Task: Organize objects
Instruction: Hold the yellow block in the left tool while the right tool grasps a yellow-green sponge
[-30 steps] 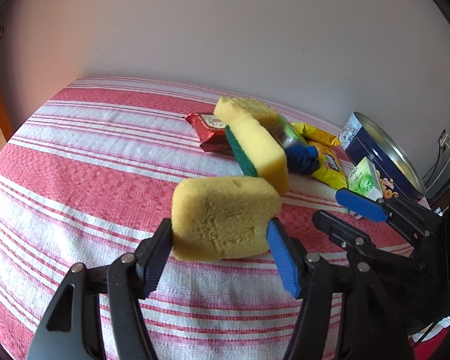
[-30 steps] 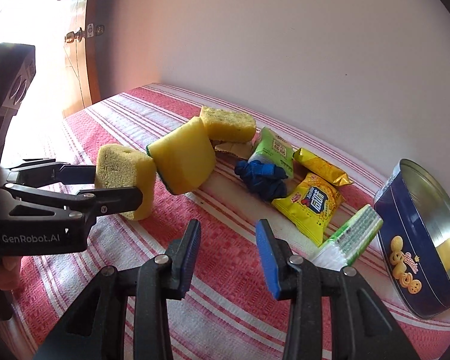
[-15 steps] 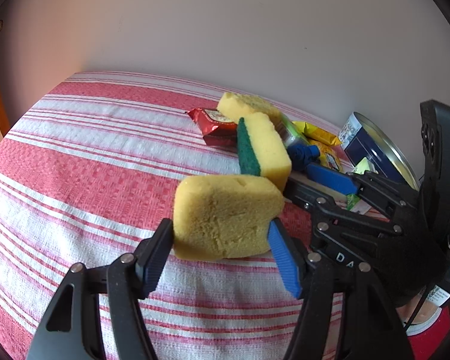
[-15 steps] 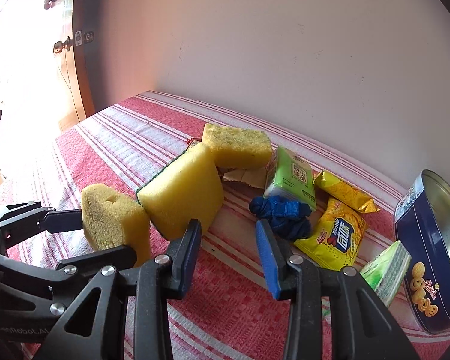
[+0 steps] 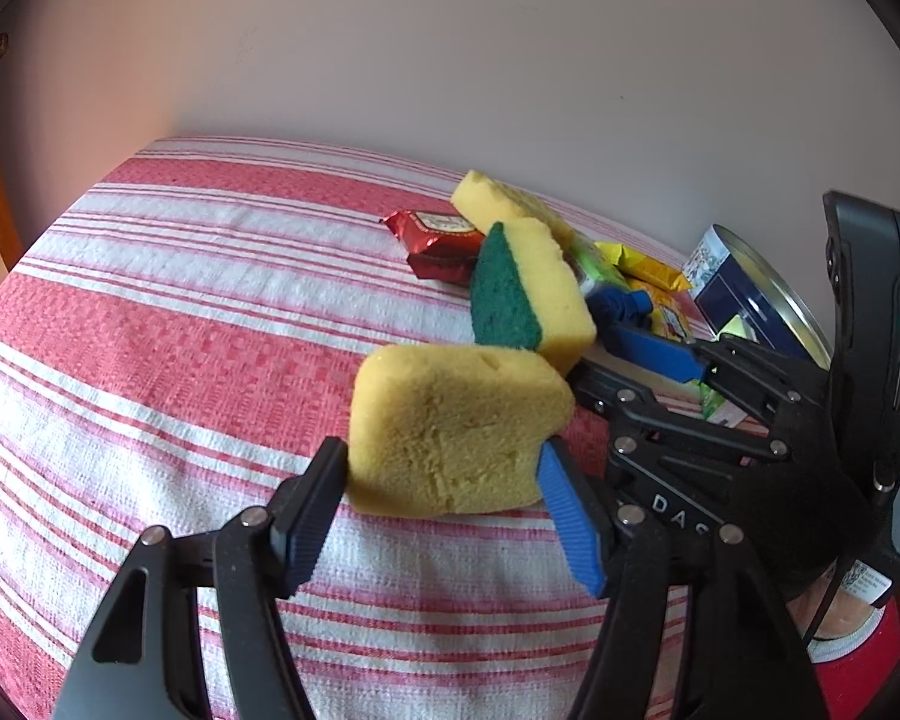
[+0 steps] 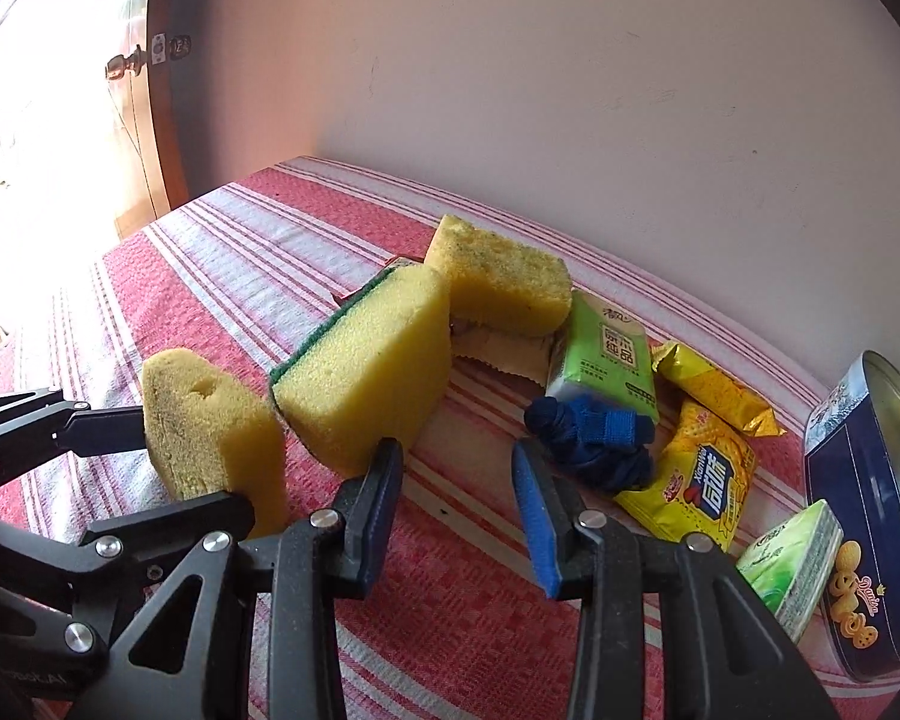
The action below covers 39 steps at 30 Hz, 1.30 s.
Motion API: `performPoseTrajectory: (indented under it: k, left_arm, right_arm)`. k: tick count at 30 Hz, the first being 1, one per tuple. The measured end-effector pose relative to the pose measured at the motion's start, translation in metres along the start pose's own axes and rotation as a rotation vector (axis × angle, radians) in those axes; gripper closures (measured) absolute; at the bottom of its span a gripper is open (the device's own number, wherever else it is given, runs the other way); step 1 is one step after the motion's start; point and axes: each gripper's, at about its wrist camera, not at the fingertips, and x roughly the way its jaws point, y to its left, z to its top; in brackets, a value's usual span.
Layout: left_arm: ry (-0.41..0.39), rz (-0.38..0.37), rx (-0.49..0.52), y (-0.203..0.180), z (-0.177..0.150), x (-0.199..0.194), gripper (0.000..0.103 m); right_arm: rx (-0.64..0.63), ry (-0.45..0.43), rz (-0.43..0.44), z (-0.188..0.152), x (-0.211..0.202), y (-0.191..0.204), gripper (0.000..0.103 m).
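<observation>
Two claws over a desk (image 5: 180, 312) draped in red-and-white striped cloth, both angled downward toward it. At the left, the left claw (image 5: 441, 450) pinching a plain yellow sponge (image 5: 456, 408) by its two sides, pads pressed into the foam; hard to tell whether lifted clear of the cloth or resting on it. Just beyond and to the right, a green-backed sponge (image 6: 372, 378) propped on edge, tilted, its scouring face turned left. Behind that, toward the desk's far edge, a red packet (image 5: 438, 237) lying flat, and a second plain sponge (image 6: 504, 288) leaning on top of the pile. Near the middle, close to the near edge, the right claw (image 6: 456, 453) — spread a little, nothing between its pads, hanging above bare cloth. Just past its right finger, a knotted dark-blue cloth bundle (image 6: 594, 438), touching a green tissue pack (image 6: 609, 348) behind it. Further right, two yellow snack bags: a larger one (image 6: 696, 480) beside the bundle, a slimmer one (image 6: 714, 390) nearer the far edge. Then a green-and-white pack (image 6: 792, 558) on its side, leaning against a dark-blue biscuit tin (image 6: 858, 480) — tipped over at the desk's right edge, open mouth facing right.
</observation>
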Motion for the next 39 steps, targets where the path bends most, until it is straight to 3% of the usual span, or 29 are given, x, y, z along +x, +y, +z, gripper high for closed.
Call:
performPoseTrajectory:
  k: [14, 18, 25, 28, 32, 39]
  left_arm:
    - [0.005, -0.005, -0.002, 0.003, 0.000, 0.000, 0.037]
    - [0.007, -0.002, 0.007, 0.002, 0.000, 0.000, 0.037]
    - [0.012, -0.003, 0.010, 0.003, -0.001, 0.001, 0.036]
    - [0.012, -0.003, 0.014, 0.005, -0.001, 0.001, 0.036]
    - [0.012, -0.005, 0.017, 0.007, -0.002, 0.000, 0.036]
    - [0.009, 0.005, 0.001, 0.021, -0.001, -0.005, 0.035]
  right_arm:
    - [-0.018, -0.003, -0.019, -0.002, -0.004, 0.001, 0.062]
    - [0.001, -0.039, 0.001, -0.003, -0.013, -0.003, 0.062]
    - [0.072, -0.104, 0.127, 0.007, -0.034, -0.010, 0.062]
    - [0.059, -0.101, 0.125, 0.013, -0.029, -0.002, 0.062]
    - [0.095, -0.035, 0.212, 0.021, -0.006, 0.003, 0.062]
    - [0.284, 0.044, 0.393, 0.031, 0.026, -0.014, 0.062]
